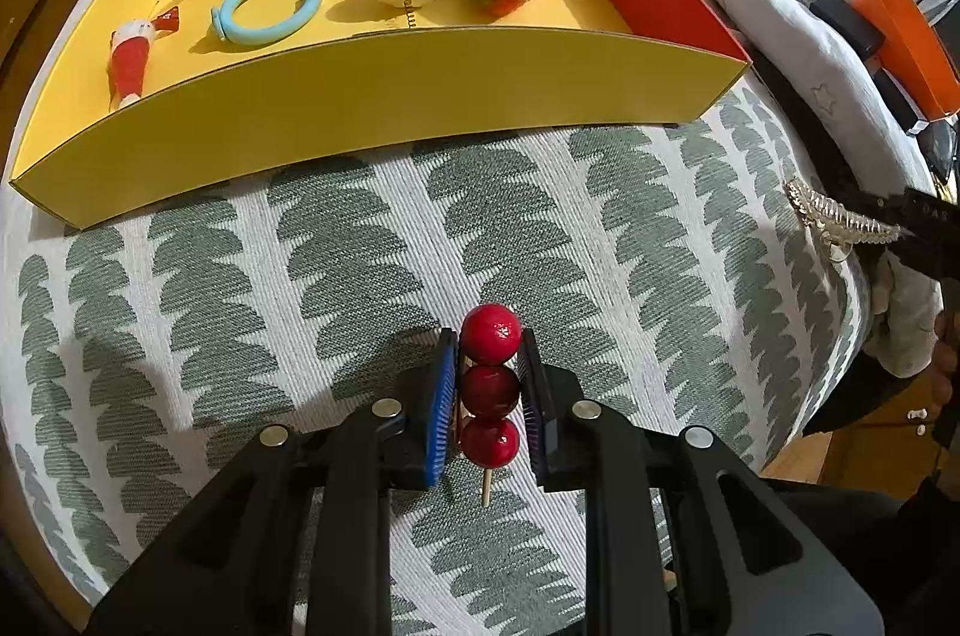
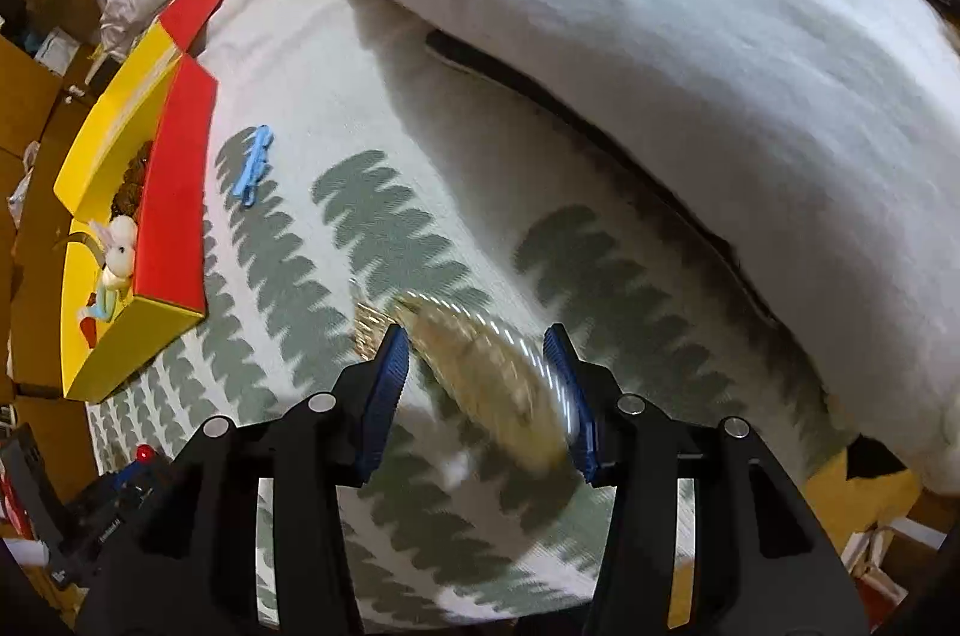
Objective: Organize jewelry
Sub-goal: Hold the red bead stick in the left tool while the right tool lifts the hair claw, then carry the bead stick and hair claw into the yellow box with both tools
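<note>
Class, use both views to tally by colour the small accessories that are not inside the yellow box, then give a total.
Red: 1, the ball skewer clamped in the left gripper
Gold: 1, the toothed clip between the fingers of the right gripper
Blue: 1, the small clip lying on the bedcover
Total: 3

The right tool (image 2: 477, 354) hangs over a bed cover (image 2: 384, 228) printed with grey-green leaves. Its blue pads stand apart, with a blurred gold hair clip (image 2: 480, 366) between them. At far left a yellow and red box (image 2: 174, 192) holds a white plush rabbit (image 2: 120, 246). A small blue clip (image 2: 253, 163) lies just right of the box. A white quilt (image 2: 660, 54) covers the far right.
</note>
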Available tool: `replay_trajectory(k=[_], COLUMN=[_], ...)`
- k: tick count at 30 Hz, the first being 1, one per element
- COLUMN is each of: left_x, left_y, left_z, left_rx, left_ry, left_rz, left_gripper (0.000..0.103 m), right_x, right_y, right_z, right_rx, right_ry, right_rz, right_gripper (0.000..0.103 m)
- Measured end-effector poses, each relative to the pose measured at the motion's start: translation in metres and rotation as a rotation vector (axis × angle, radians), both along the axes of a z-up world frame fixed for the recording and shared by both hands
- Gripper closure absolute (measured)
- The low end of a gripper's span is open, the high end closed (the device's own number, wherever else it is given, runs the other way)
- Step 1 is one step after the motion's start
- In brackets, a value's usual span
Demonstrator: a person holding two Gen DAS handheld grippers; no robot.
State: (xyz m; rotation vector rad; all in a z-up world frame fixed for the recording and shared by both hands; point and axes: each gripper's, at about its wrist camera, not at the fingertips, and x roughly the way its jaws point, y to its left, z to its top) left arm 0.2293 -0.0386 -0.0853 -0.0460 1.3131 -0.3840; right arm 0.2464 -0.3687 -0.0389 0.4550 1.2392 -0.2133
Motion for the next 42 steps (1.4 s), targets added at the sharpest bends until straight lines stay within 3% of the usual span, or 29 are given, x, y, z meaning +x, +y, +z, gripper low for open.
replay_trajectory(k=[7, 12, 18, 33, 42], left_x=[-0.001, 0.000, -0.001, -0.004, -0.011], left_y=[0.000, 0.001, 0.000, 0.004, 0.007], left_z=[-0.001, -0.002, 0.000, 0.007, 0.026], left_rx=[0.002, 0.003, -0.001, -0.012, -0.041], left_ry=[0.000, 0.001, -0.001, -0.021, -0.052], left_rz=[-0.006, -0.003, -0.006, -0.007, -0.022], left_gripper=[0.082, 0.082, 0.082, 0.082, 0.082], right_x=[-0.009, -0.007, -0.008, -0.015, -0.026], right_y=[-0.007, -0.005, -0.007, -0.010, 0.011], right_z=[0.005, 0.005, 0.008, 0.033, 0.084], right_rx=[0.029, 0.031, 0.053, 0.081, 0.093], right_ry=[-0.016, -0.014, -0.040, -0.136, -0.285], right_rz=[-0.009, -0.007, -0.008, -0.012, 0.043], right_gripper=[0.055, 0.082, 0.089, 0.090, 0.090])
